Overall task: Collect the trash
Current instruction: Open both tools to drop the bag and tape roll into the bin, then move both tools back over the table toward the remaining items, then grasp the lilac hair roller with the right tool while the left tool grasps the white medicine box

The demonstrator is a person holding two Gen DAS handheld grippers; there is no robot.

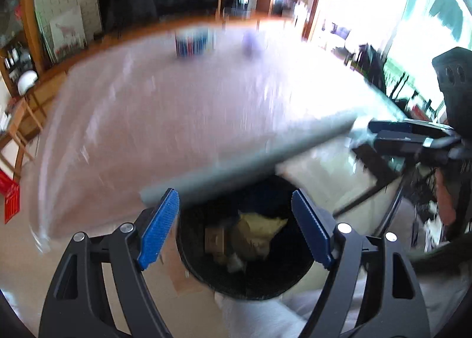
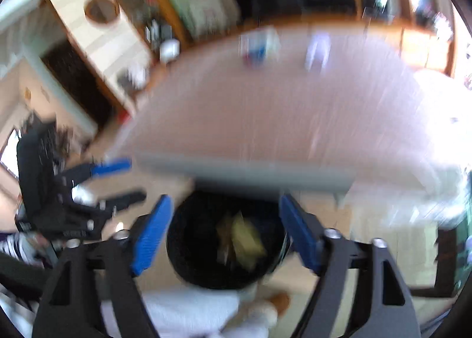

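Left claw [image 1: 236,226] gapes over bin [image 1: 191,249]; only right view shows shoe [image 2: 280,301].

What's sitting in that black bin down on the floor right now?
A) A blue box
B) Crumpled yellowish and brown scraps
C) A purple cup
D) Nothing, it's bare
B: looking down between the open blue pads, the black bin holds crumpled yellowish and brown scraps.

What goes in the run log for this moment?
left tongs: open, empty | right tongs: open, empty | bin: below both, yellow wrapper and scraps inside | table: behind
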